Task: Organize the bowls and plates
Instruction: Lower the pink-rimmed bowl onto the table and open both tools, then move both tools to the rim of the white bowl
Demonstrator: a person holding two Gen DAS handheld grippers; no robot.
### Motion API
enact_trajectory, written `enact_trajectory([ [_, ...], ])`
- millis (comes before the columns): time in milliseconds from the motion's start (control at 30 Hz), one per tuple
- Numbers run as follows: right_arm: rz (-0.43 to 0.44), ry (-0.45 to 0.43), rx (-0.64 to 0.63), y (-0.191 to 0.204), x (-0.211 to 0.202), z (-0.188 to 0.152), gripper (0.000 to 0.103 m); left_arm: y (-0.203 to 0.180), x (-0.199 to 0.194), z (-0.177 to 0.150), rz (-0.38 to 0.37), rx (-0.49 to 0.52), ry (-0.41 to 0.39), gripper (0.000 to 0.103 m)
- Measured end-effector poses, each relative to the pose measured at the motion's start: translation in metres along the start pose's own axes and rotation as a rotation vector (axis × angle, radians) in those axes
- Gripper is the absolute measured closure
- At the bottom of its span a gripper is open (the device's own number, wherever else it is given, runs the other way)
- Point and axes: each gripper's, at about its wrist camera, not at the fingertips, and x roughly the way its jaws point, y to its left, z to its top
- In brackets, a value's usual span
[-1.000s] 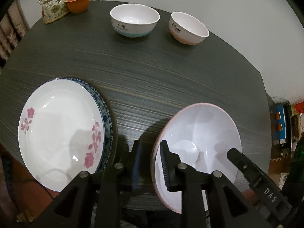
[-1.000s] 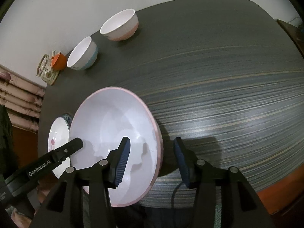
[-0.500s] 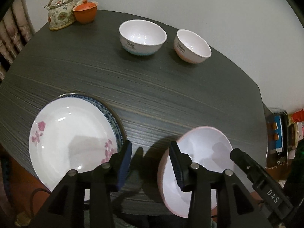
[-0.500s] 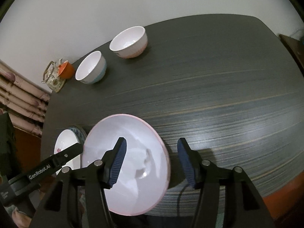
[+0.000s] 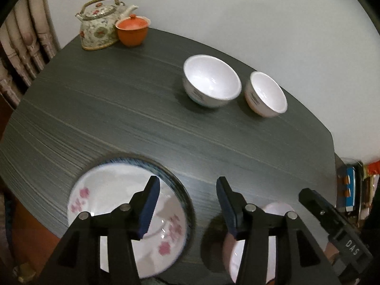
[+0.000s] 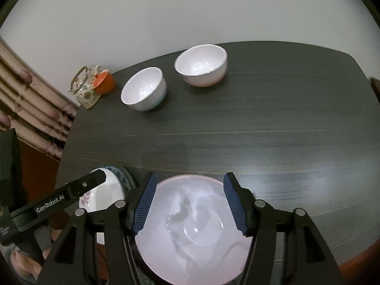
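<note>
Both of your tools have let go of the pink-rimmed plate point(image 6: 197, 228), which now lies flat on the dark table point(image 6: 273, 123) at its near edge, just to the right of the plate stack. The left gripper point(image 5: 187, 204) has its jaws opening with only table surface between them, and it hangs between the stack and the pink-rimmed plate. The right gripper point(image 6: 188, 204) is also opening; the plate lies below its spread fingers, and the pads do not press on it.

A second ago the plate stood tilted, its left rim pinched in the left gripper, with the right gripper's jaws astride its right rim. Since then both jaws have widened, both cameras have pulled up and back, and the plate has settled level.

As I read it, you are between steps: the plate is set down, not yet stacked. The flowered plate point(image 5: 123, 216) lies on top of the blue-rimmed plate point(image 5: 166, 173), so the pink-rimmed one probably belongs on that stack, though a deep dish may be meant to stay apart. Farther from the stack, toward the wall, the blue-based bowl point(image 5: 211, 80) and the pink-based bowl point(image 5: 266, 93) stand just beside each other, unnested. Nesting them calls for a rim grip on one and a straight lowering into the other. The teapot point(image 5: 99, 22) and orange lidded cup point(image 5: 133, 30) sit at the far left corner, out of your way.
</note>
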Motion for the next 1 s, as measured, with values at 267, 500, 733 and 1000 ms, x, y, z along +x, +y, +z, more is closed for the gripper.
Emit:
enact_trajectory([
  [267, 0.018, 0.008, -0.046, 0.029, 0.019, 0.038, 0.046, 0.018, 0.013, 0.048, 0.010, -0.037, -0.017, 0.052],
  [500, 0.012, 0.037, -0.043, 0.044, 0.049, 0.070, 0.046, 0.032, 0.034, 0.096, -0.018, -0.052, -0.016, 0.052],
  [733, -0.003, 0.056, 0.005, 0.045, 0.091, 0.105, 0.046, 0.035, 0.072, 0.140, -0.045, -0.064, 0.014, 0.052],
  [1000, -0.021, 0.095, 0.034, 0.049, 0.137, 0.139, 0.046, 0.028, 0.116, 0.161, -0.072, -0.058, 0.075, 0.052],
])
